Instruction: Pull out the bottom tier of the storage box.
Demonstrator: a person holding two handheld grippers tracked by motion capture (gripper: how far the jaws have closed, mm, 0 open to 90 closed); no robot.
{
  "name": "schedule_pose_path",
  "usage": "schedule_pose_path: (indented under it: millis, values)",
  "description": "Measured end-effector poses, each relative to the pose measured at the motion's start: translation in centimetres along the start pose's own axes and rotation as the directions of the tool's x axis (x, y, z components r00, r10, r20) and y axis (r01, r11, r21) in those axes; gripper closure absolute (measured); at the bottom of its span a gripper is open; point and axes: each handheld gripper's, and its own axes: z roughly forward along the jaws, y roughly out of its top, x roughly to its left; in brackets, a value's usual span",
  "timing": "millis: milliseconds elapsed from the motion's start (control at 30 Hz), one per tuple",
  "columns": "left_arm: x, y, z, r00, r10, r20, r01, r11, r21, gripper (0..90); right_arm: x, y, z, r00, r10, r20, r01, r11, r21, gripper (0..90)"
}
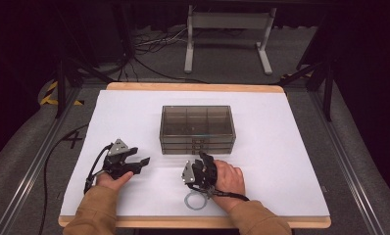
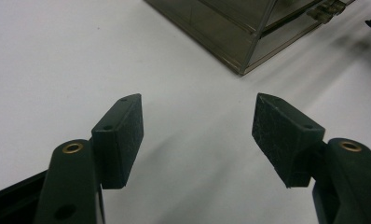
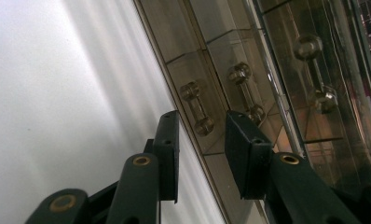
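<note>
Smoked drawer box (image 1: 197, 128): contents unreadable through tinted walls. My right gripper (image 3: 200, 140) stood part-open, empty, at its lowest handle (image 3: 197, 109); my left gripper (image 2: 197, 135) open, empty, beside it.

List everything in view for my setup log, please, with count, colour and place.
Drawer box: one, smoky clear, table centre; three stacked drawers with clear handles.
White sheet: one, covering the table.
Wooden table: one, light brown edge.
Metal stand: one, grey, on the floor behind.
Cables: several, dark, on the floor behind.
Left tongs: one, black, open, left of the box.
Right tongs: one, black, open, at the lowest drawer's handle.
Sleeves: two, tan.
</note>
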Motion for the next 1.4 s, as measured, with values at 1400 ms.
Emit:
schedule_pose_path:
  millis: [1400]
  values:
    - [-0.1, 0.0, 0.1, 1.0, -0.006, 0.005, 0.006, 1.0, 0.004, 34.5, 2.8, 2.0, 2.1, 0.9591, -0.244, 0.143, 0.227, 0.965, 0.13, 73.8]
